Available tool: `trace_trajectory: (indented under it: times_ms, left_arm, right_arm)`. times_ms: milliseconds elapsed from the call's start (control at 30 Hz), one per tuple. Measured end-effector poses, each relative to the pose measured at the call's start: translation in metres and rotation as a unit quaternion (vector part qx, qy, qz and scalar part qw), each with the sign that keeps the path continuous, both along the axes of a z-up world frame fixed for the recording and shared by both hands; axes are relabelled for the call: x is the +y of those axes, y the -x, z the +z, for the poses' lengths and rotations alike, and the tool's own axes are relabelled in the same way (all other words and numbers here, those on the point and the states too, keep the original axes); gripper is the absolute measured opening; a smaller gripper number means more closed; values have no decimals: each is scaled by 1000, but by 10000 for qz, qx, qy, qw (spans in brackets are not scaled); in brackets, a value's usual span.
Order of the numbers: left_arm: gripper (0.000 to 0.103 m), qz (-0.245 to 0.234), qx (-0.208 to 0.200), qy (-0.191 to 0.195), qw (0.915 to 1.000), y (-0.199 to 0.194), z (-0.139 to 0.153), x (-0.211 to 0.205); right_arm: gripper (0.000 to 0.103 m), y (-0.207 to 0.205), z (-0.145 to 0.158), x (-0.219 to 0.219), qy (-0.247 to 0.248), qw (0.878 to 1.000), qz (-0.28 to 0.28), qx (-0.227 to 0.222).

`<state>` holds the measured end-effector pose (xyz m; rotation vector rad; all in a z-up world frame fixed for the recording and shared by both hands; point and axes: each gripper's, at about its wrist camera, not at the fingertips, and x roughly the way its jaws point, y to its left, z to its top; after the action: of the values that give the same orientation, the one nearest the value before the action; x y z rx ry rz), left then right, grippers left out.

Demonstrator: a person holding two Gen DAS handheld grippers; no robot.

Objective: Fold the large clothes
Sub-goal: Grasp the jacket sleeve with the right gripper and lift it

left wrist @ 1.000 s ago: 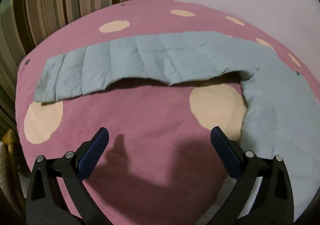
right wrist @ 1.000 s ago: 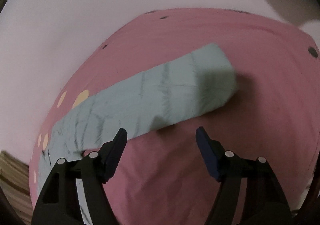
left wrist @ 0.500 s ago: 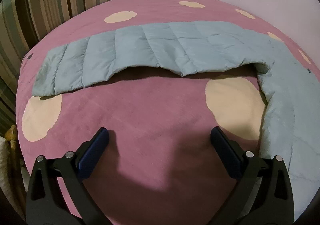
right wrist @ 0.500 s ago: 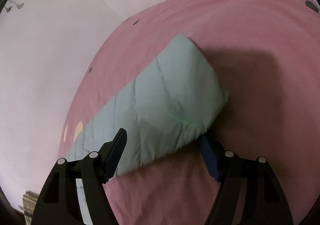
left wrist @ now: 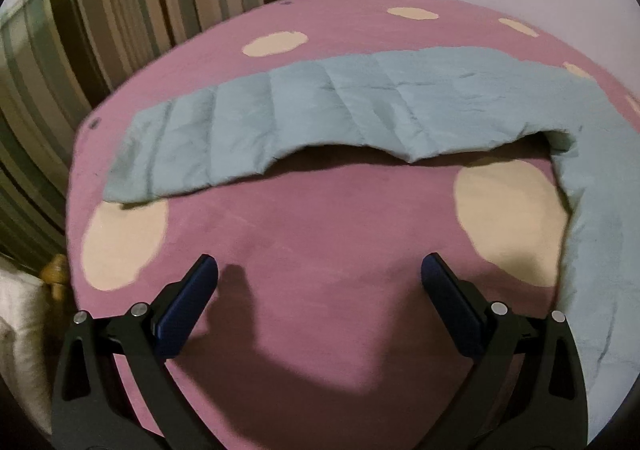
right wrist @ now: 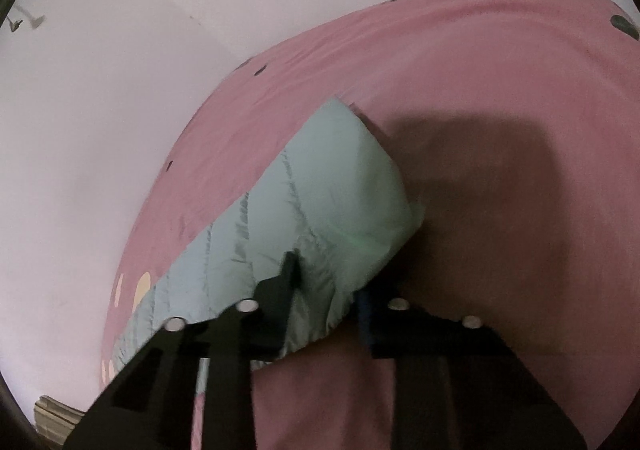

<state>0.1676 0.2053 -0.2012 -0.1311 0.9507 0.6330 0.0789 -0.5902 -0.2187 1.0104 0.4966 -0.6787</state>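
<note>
A light blue quilted jacket lies spread on a pink bedspread (left wrist: 320,217) with cream spots. One long sleeve (left wrist: 320,117) runs across the left wrist view, and the body (left wrist: 600,230) fills the right edge. My left gripper (left wrist: 319,262) hovers open over bare bedspread, short of the sleeve, with nothing between its fingers. In the right wrist view the other sleeve's cuff end (right wrist: 352,185) puffs up. My right gripper (right wrist: 326,286) is closing on that sleeve's near edge; one finger lies on top of the fabric and the other beneath it.
A striped curtain (left wrist: 120,9) hangs behind the bed's left corner. A pale wall (right wrist: 100,109) runs along the bed's far side. A white cloth (left wrist: 20,330) and a wicker piece (left wrist: 56,270) sit off the bed's left edge.
The right gripper moved in over the sleeve end and its jaws went from wide apart to pinching the fabric. The left gripper tilted a little and stayed open.
</note>
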Motion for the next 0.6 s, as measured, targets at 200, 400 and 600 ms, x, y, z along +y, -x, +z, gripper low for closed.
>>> trace_trajectory:
  times_ms: [200, 400, 600]
  left_arm:
    - [101, 65, 264, -660, 9975, -1, -2, -1]
    - [101, 83, 297, -799, 9963, -2, -6, -3]
    - [101, 101, 283, -703, 9971, -2, -8, -3]
  right_arm:
    - [6, -9, 33, 24, 648, 9977, 198, 9]
    - [5, -44, 92, 85, 1623, 9817, 982, -146]
    - [5, -104, 124, 168, 1964, 9568, 2099, -431]
